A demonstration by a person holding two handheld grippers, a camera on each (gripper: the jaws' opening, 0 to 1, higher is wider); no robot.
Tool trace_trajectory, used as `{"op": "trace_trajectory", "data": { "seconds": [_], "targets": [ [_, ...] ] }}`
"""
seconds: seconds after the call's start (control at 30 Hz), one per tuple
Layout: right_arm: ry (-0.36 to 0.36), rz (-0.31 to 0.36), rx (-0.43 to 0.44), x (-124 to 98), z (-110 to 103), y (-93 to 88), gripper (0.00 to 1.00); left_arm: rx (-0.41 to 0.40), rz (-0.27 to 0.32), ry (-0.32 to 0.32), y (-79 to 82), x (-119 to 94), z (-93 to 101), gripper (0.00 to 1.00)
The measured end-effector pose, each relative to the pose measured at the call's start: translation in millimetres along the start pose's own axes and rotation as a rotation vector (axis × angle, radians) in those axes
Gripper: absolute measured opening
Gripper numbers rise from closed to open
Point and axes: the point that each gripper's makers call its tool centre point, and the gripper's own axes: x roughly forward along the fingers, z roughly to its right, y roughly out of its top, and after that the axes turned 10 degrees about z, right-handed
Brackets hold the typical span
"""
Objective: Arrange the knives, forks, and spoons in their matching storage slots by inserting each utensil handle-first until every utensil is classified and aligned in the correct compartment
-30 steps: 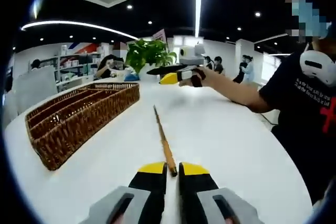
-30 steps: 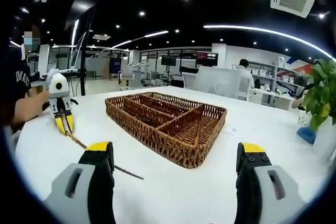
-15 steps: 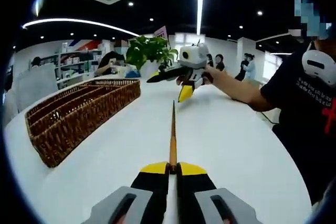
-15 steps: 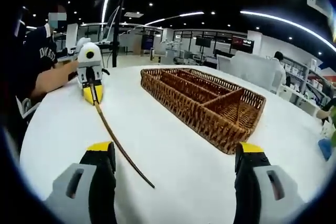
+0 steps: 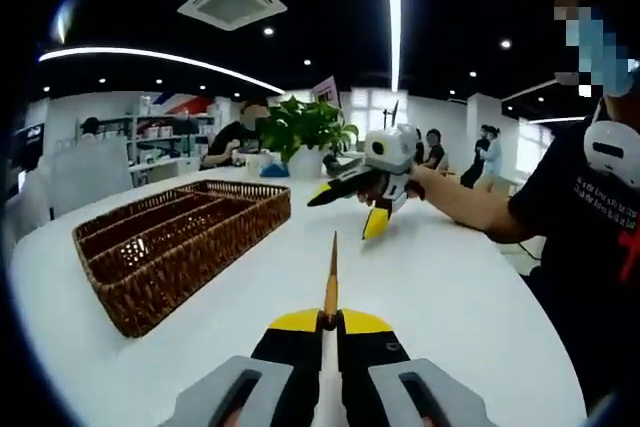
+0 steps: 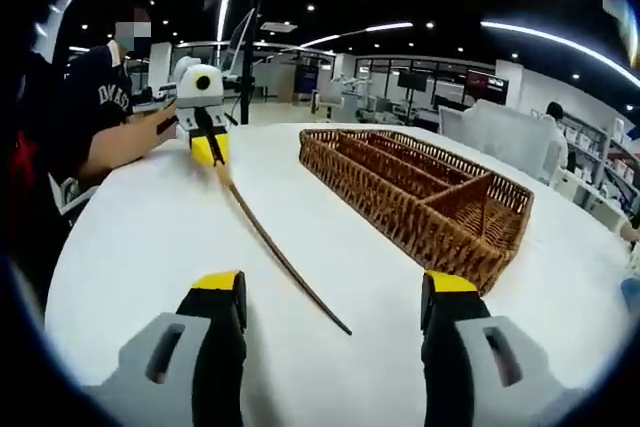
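Observation:
A long thin utensil with a brown wooden handle (image 5: 330, 282) sticks forward out of my left gripper (image 5: 328, 319), which is shut on its handle end. In the right gripper view the same utensil (image 6: 275, 247) runs from the left gripper (image 6: 207, 152) across the white table toward me. Its dark tip ends just in front of my right gripper (image 6: 333, 289), whose jaws stand wide open with nothing between them. A wicker storage basket (image 5: 190, 247) with long divided slots lies left of the utensil; the basket (image 6: 470, 247) is at the right in the right gripper view.
The right gripper (image 5: 347, 212), in a person's hand, hovers beyond the utensil's tip. A potted green plant (image 5: 305, 132) stands at the far end of the round white table (image 5: 450, 287). People sit at desks in the background. The table's edge curves close on both sides.
The right gripper's jaws have narrowed a little and sit closer to the utensil's tip. Both views have swung, bringing the basket nearer the middle. The left gripper still holds the utensil.

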Motion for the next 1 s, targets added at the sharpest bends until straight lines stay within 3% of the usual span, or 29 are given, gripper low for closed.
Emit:
{"op": "trace_trajectory", "data": {
  "seconds": [0.23, 0.43, 0.53, 0.6, 0.63, 0.67, 0.77, 0.83, 0.87, 1.0],
  "targets": [
    [0.105, 0.041, -0.012, 2.9, -22.3, 8.1, 0.48, -0.008, 0.065, -0.051, 13.9, 3.2, 10.9, 0.04],
    [0.195, 0.096, -0.001, 3.6, -44.3, 23.4, 0.34, 0.014, 0.083, -0.021, 18.2, 7.7, 6.1, 0.03],
    [0.244, 0.108, 0.048, 1.4, -53.8, 27.7, 0.27, 0.008, 0.101, -0.015, 22.4, 4.4, 4.2, 0.03],
    [0.317, 0.082, 0.118, -3.4, -66.7, 25.8, 0.07, 0.012, 0.110, 0.007, 24.4, 2.8, -0.1, 0.03],
    [0.320, 0.081, 0.114, -3.1, -66.5, 25.4, 0.01, 0.011, 0.116, 0.017, 25.7, 2.1, -2.3, 0.03],
    [0.318, 0.077, 0.109, -1.9, -66.5, 24.3, 0.01, 0.005, 0.120, 0.016, 26.7, 1.6, -1.9, 0.03],
    [0.318, 0.008, 0.182, 1.3, -69.0, 10.3, 0.21, 0.003, 0.114, 0.011, 25.4, 3.9, 0.6, 0.04],
    [0.303, -0.031, 0.164, 3.0, -66.1, 0.0, 0.18, 0.009, 0.099, 0.012, 21.4, 8.0, 1.7, 0.04],
    [0.291, -0.018, 0.146, 4.4, -62.6, 0.3, 0.15, 0.000, 0.087, 0.002, 18.9, 9.0, 3.7, 0.04],
    [0.249, -0.026, 0.219, 5.3, -54.8, -0.4, 0.21, -0.004, 0.077, -0.005, 16.2, 10.6, 5.5, 0.04]
  ]
}}
